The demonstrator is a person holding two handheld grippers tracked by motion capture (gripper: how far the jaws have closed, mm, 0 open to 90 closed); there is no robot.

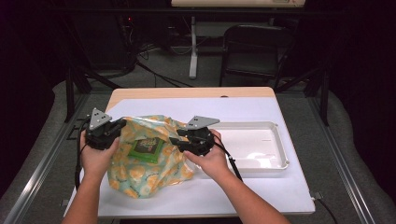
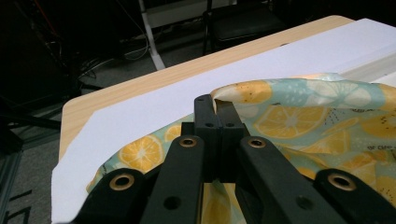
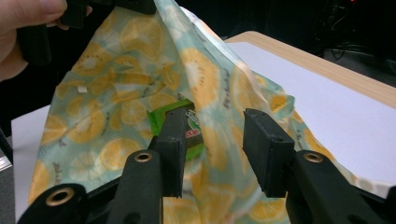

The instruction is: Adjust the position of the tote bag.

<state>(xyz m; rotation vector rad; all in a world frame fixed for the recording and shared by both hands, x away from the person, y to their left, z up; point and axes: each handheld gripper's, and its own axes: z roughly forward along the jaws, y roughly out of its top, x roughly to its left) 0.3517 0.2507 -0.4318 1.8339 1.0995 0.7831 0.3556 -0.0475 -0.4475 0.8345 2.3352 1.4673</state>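
Your forearms come in from the near edge of the table (image 1: 261,105), which is covered by a white sheet (image 1: 243,186). Your left hand (image 1: 95,158) holds the left gripper (image 1: 122,125) with its jaws pressed together on the upper edge of the bag (image 1: 140,179); in the left gripper view that lemon-print edge (image 2: 224,95) is pinched between the two black pads and lifted off the sheet. Your right hand (image 1: 212,158) holds the right gripper (image 1: 173,142) at the bag's right side. Its jaws stand apart, and in the right gripper view a fold of the bag (image 3: 215,140) hangs between the pads (image 3: 268,149) without being squeezed.

The bag lies on the near left part of the sheet, between your two grippers, its left rim held up and its body slumped toward you. A green packet (image 1: 147,149) sits in the bag's mouth; in the right gripper view it (image 3: 161,116) shows just behind the left pad.

Just right of your right hand, a white tray (image 1: 280,144) rests on the sheet, touching neither gripper.

Beyond the table's far edge stand a dark chair (image 1: 254,51) and a white stand (image 1: 193,46) on the floor.
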